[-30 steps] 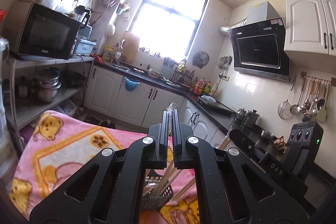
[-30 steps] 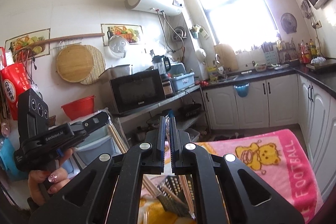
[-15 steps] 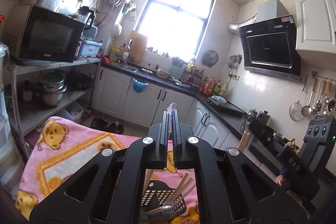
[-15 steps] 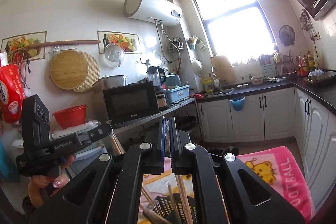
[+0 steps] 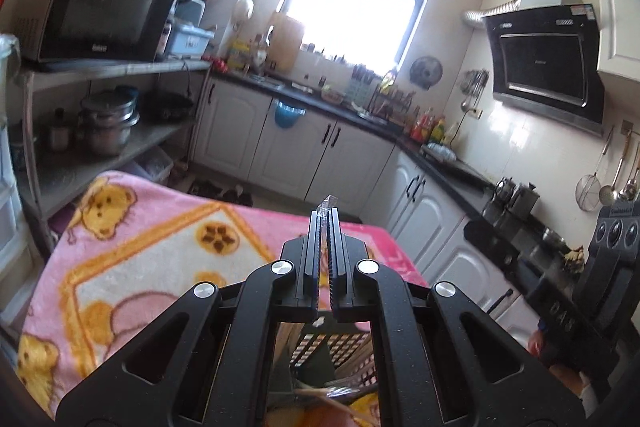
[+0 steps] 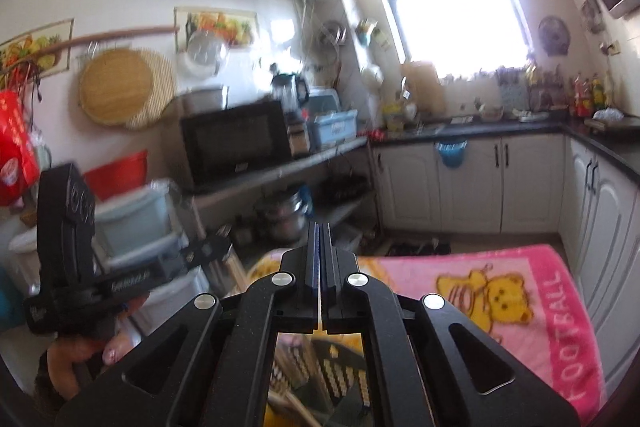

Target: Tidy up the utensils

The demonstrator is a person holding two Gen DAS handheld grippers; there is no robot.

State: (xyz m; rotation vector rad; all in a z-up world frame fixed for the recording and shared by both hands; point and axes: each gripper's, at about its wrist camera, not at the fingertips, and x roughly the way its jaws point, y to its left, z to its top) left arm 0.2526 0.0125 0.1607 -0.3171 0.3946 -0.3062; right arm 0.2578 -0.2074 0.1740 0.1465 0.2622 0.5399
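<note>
pink blanket [image 5: 168,247] below, left tongs [image 5: 325,223] pinching clear wrap, right tongs [image 6: 320,239] closed, both tilted slightly down over basket [image 5: 336,345]

Left gripper [image 5: 324,223]: matt black plastic, faintly speckled, with bright metal pivot screws and ribbed pads pinching a scrap of clear crinkled film. Right gripper [image 6: 319,235]: same matt black plastic. Blanket [image 5: 160,239]: soft fleecy cloth, pink and yellow print. Utensil basket [image 5: 340,347]: dark plastic lattice. Chopsticks [image 5: 328,393]: pale wood. Microwave [image 5: 100,11]: glossy dark door. Stacked pots [image 5: 106,119]: shiny metal. Round board [image 6: 116,87]: smooth pale wood. Cabinets [image 6: 472,179]: smooth cream panels; countertop [image 6: 480,127] glossy black.
</note>
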